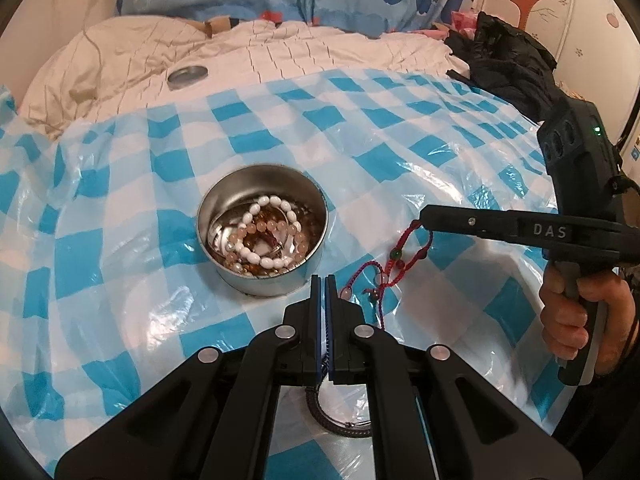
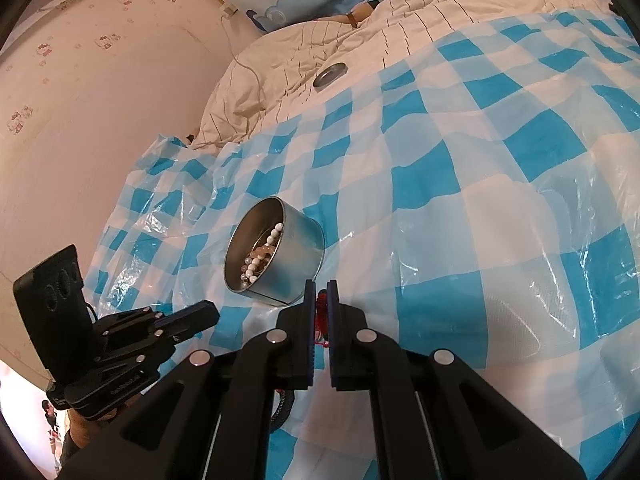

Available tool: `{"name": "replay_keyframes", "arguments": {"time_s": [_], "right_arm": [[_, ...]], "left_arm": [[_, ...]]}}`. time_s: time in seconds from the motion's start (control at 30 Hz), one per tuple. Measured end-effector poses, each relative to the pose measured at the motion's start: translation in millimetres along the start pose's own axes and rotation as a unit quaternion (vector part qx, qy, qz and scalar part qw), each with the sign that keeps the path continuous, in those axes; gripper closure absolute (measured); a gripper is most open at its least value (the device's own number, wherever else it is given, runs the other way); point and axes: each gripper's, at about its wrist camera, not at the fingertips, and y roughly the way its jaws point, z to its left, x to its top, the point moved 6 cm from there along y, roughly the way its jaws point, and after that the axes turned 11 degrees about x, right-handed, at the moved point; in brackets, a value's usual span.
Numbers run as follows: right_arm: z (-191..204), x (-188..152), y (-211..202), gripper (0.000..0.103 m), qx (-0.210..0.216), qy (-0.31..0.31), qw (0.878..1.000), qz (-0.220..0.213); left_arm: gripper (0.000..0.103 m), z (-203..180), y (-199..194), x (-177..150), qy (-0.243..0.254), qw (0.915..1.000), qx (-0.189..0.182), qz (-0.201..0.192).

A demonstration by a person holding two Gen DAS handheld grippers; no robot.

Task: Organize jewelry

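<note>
A round metal tin (image 1: 262, 236) sits on the blue-and-white checked plastic sheet, holding white and pink bead bracelets (image 1: 264, 236). It also shows in the right wrist view (image 2: 276, 252). My right gripper (image 1: 424, 218) is shut on a red cord bracelet (image 1: 400, 256) with a green bead, which hangs right of the tin. In the right wrist view the red cord (image 2: 321, 308) sits between the shut fingers (image 2: 320, 292). My left gripper (image 1: 324, 280) is shut on a dark braided bracelet (image 1: 332, 420) that hangs below it, just in front of the tin.
The tin's lid (image 1: 187, 76) lies on the cream quilt (image 1: 280, 52) at the back. A black garment (image 1: 508, 60) is heaped at the back right. A wall (image 2: 80, 120) runs along the bed's left side. The checked sheet (image 1: 400, 128) covers the bed.
</note>
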Motion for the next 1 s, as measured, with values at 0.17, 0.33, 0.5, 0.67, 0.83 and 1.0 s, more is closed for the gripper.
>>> {"name": "replay_keyframes", "arguments": {"time_s": [0.17,0.33,0.5,0.67,0.83,1.0], "right_arm": [[0,1,-1,0.097,0.001,-0.001,1.0,0.0],[2,0,-1,0.097,0.004,0.0,1.0,0.002],[3,0,0,0.097,0.006,-0.001,1.0,0.003],[3,-1,-1,0.097,0.006,-0.001,1.0,0.003],[4,2,-3,0.097,0.007,-0.001,1.0,-0.005],[8,4,-6,0.097,0.015,-0.006,1.0,-0.012]], "left_arm": [[0.061,-22,26,-15,0.03,0.9986,-0.003,0.044],[0.043,-30,47,-23,0.039,0.9964,0.043,0.062],[0.081,-32,53,-26,0.026,0.9966,0.026,0.074],[0.1,-30,39,-22,0.021,0.9979,0.001,0.062],[0.1,-24,9,-7,0.003,0.999,-0.041,0.021],[0.1,0,-17,10,-0.041,0.9971,-0.062,-0.021]]}}
